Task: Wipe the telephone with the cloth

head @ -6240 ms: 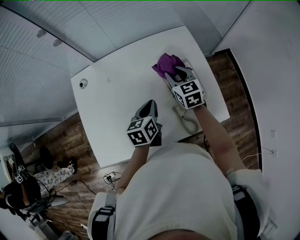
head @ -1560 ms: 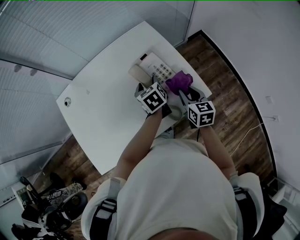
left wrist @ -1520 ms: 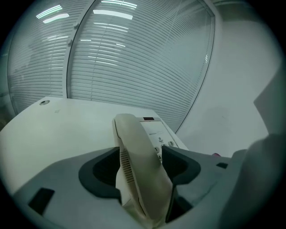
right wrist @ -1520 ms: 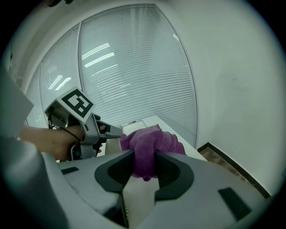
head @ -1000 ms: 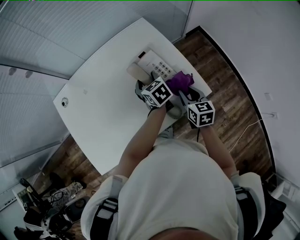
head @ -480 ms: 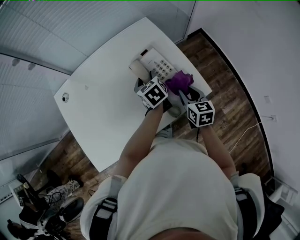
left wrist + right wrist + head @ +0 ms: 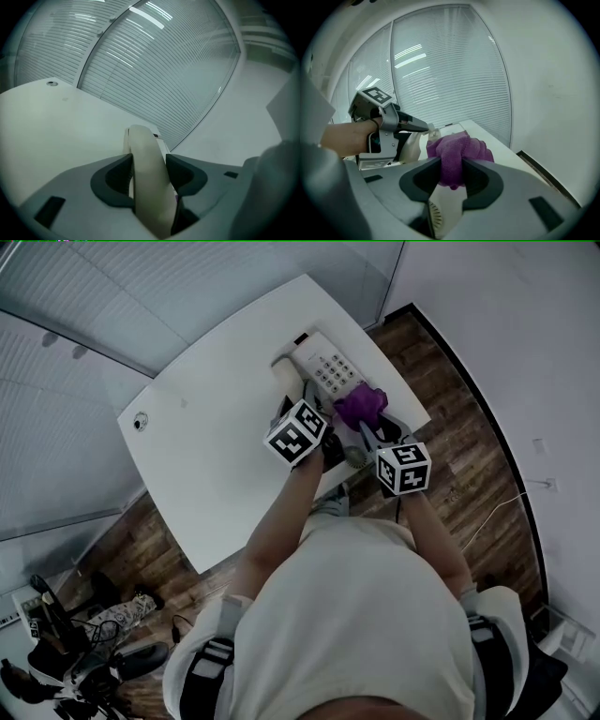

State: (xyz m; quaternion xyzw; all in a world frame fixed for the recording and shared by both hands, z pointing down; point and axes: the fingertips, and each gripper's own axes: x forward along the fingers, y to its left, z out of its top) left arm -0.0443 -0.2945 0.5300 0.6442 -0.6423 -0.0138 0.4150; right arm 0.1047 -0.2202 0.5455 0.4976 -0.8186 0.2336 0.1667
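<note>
Closing on the beige handset [image 7: 140,140], the left gripper [image 7: 149,172] has it between its jaws, both pads touching its sides. At one o'clock from it on the white table [image 7: 211,451] sits the telephone [image 7: 326,367]. The right gripper [image 7: 452,177] is clamped on the purple cloth [image 7: 459,149], bunched at the telephone's five o'clock edge.

The left of the bench [image 7: 202,456] is left bare; its far right corner is crowded by telephone [image 7: 328,371], handset [image 7: 284,377] and cloth [image 7: 361,404].
</note>
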